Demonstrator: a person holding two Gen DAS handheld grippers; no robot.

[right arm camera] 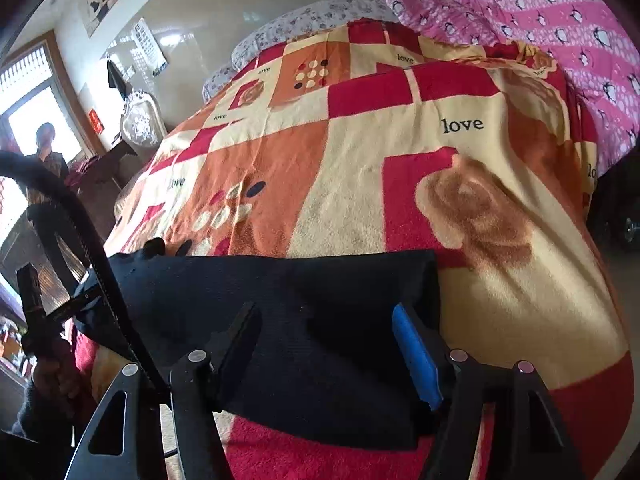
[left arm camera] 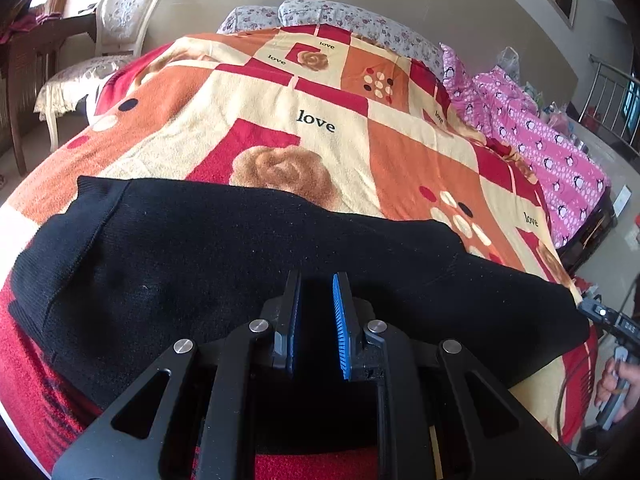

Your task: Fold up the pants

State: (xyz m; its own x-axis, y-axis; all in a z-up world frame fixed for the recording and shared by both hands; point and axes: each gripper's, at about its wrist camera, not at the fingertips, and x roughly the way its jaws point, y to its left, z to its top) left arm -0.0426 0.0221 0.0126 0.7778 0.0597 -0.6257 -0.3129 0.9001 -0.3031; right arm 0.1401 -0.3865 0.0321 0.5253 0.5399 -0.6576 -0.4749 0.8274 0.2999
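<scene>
Left gripper point(left arm camera: 316, 280) jaws narrow, right gripper point(right arm camera: 326, 312) wide, over pants point(left arm camera: 240, 248).

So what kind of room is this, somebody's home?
Most likely a bedroom in a home. A bed is covered with a patchwork blanket printed with "love", floral pillows lie at its head, and an ornate white chair stands beside it. The black pants lie spread on the blanket.
</scene>
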